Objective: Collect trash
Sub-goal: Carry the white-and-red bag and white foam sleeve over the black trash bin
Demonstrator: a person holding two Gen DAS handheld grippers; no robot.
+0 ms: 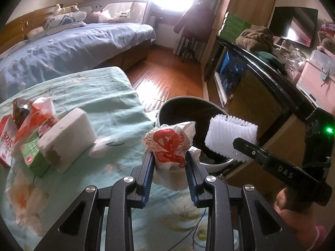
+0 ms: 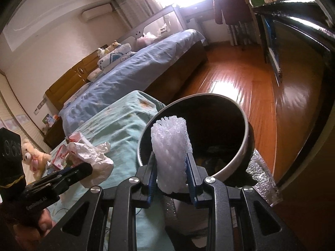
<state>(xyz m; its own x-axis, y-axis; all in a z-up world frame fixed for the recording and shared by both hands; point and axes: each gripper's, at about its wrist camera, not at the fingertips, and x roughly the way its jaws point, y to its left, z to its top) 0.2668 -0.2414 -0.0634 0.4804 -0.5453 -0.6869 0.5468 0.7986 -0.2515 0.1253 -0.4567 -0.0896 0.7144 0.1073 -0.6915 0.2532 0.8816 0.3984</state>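
While both claws are loaded and poised at the trash bin (image 2: 194,133), the risk lies mostly in how each piece will fall. The left claw (image 1: 170,156) is closed on a crumpled white wrapper with red print (image 1: 170,144), held above the near edge of the teal floral cover (image 1: 117,104) and just short of the bin's rim; from the left wrist view the wrapper looks beside the opening rather than over it, so letting go here would probably drop it onto the cover or down the gap between the covered surface and the bin. The right claw (image 2: 171,167) is clamped on a white foam fruit net (image 2: 170,146), which stands upright between the blue pads and sits in line with the dark mouth of the bin, though whether it is truly over the opening or only in front of it cannot be told. Foam netting is light and springy, so I judge it may cling to a pad or bounce off the metal rim when released. The two claws are near each other at the bin, and crowding both in at once could knock one load loose or nudge the bin, which looks tilted in the right wrist view. More trash waits on the cover: a white foam block (image 1: 67,140), a green and red carton (image 1: 31,146) and a red and white packet (image 1: 6,140), well apart from the bin.
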